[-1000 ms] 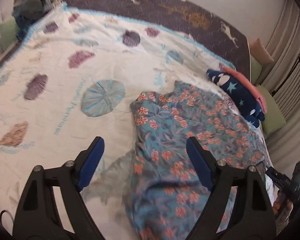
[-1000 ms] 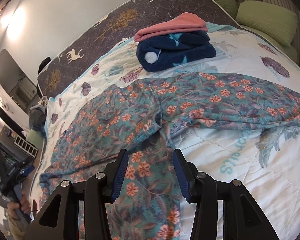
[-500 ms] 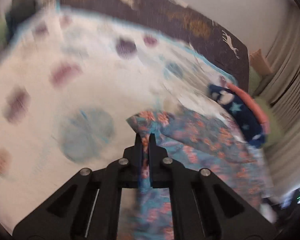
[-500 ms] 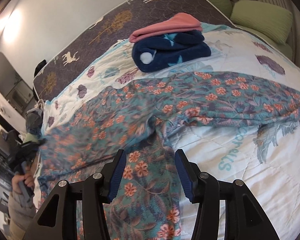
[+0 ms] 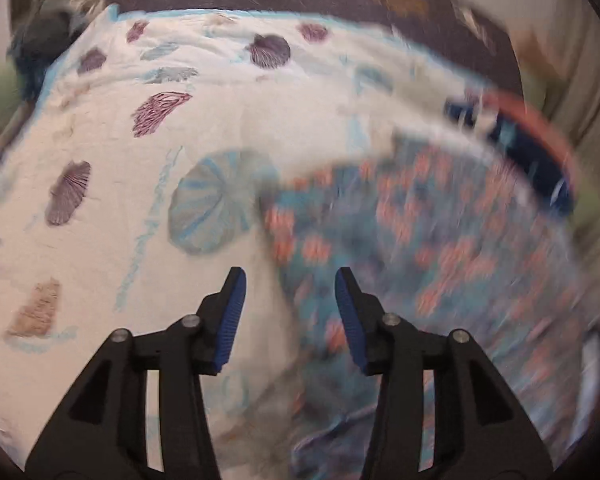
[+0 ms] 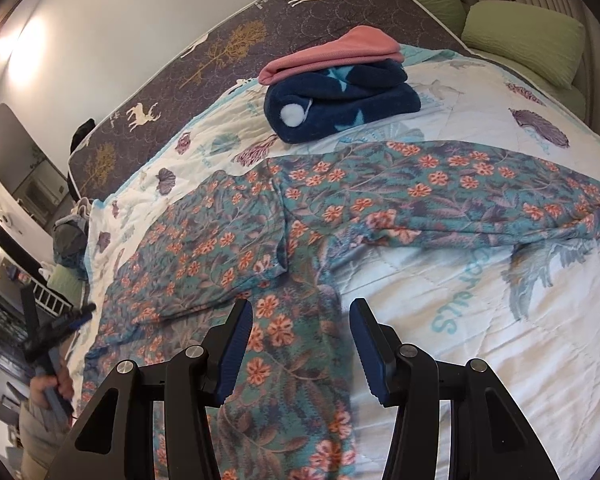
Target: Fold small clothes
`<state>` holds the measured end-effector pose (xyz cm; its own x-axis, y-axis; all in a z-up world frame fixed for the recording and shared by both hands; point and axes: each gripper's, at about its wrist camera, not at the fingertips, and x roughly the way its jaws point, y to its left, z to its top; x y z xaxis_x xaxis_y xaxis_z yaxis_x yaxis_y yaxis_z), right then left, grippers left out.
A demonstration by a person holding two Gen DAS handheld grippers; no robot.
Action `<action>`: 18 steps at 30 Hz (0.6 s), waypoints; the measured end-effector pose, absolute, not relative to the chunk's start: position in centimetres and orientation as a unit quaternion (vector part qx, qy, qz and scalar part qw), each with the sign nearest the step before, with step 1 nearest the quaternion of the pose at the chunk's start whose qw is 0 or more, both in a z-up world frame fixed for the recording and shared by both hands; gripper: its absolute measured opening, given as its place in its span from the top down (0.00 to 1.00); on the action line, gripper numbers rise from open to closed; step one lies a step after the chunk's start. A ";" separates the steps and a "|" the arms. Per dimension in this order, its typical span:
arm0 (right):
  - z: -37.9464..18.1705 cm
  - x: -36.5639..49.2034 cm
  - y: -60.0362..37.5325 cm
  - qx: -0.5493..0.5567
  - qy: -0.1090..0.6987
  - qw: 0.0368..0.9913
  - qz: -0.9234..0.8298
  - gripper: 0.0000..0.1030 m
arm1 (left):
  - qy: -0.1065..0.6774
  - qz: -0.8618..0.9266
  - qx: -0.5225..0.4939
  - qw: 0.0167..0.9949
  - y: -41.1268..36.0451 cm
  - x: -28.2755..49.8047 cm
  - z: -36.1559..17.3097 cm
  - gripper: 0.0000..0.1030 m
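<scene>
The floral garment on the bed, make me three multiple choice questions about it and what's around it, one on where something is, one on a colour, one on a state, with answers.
1. Where does the pink folded item lie?
A. On top of the navy star blanket
B. Under the floral garment
C. On a green pillow

2. What colour are the flowers on the floral garment?
A. Yellow
B. Orange-pink
C. White

3. How does the right tool stand?
A. Shut on the quilt
B. Clamped on the navy star blanket
C. Open above the floral garment

Answers: 1 A, the pink piece sits stacked on the navy one. 2 B, orange-pink blooms on a teal ground. 3 C, the blue pads stand apart with the cloth lying flat beneath them, not pinched.
</scene>
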<state>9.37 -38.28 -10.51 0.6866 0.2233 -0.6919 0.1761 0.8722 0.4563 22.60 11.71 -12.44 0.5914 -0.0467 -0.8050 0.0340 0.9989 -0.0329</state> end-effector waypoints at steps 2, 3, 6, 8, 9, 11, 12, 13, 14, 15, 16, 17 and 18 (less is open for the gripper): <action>-10.7 9.3 -38.7 0.258 0.396 0.881 0.010 0.50 | 0.444 0.057 0.125 0.886 10.0 21.7 -14.8 0.51; -10.9 9.2 -39.1 0.265 0.397 0.879 0.008 0.50 | 0.430 0.071 0.149 0.888 9.8 21.2 -15.1 0.50; -11.3 8.9 -40.6 0.291 0.395 0.871 -0.001 0.50 | 0.431 0.078 0.121 0.891 10.4 20.4 -13.7 0.50; -11.7 8.6 -42.5 0.324 0.390 0.861 -0.012 0.49 | 0.409 0.066 0.105 0.904 10.0 19.6 -11.7 0.50; -12.0 8.5 -43.6 0.344 0.389 0.854 -0.018 0.47 | 0.395 0.056 0.105 0.911 9.3 19.1 -10.4 0.51; -12.7 7.9 -45.8 0.395 0.384 0.834 -0.026 0.44 | 0.374 0.020 0.106 0.921 7.5 18.5 -8.5 0.46; -13.0 7.6 -46.8 0.419 0.378 0.825 -0.029 0.44 | 0.367 -0.009 0.105 0.924 6.1 18.2 -7.8 0.43; -13.1 7.3 -47.5 0.432 0.374 0.820 -0.032 0.44 | 0.365 -0.033 0.104 0.925 4.9 18.1 -7.3 0.34; -13.1 6.8 -48.2 0.440 0.369 0.818 -0.040 0.44 | 0.364 -0.064 0.104 0.923 3.1 18.0 -7.1 0.29; -12.9 6.3 -48.9 0.438 0.364 0.820 -0.052 0.44 | 0.366 -0.083 0.104 0.921 1.9 17.9 -7.2 0.29; -12.8 6.0 -49.4 0.436 0.360 0.822 -0.062 0.42 | 0.373 -0.104 0.106 0.916 0.3 18.0 -7.5 0.29; -12.6 5.5 -50.1 0.434 0.354 0.825 -0.077 0.40 | 0.379 -0.118 0.108 0.911 -0.8 18.1 -8.0 0.29; -12.5 5.1 -50.8 0.438 0.346 0.825 -0.087 0.36 | 0.389 -0.130 0.114 0.905 -2.2 18.1 -8.9 0.29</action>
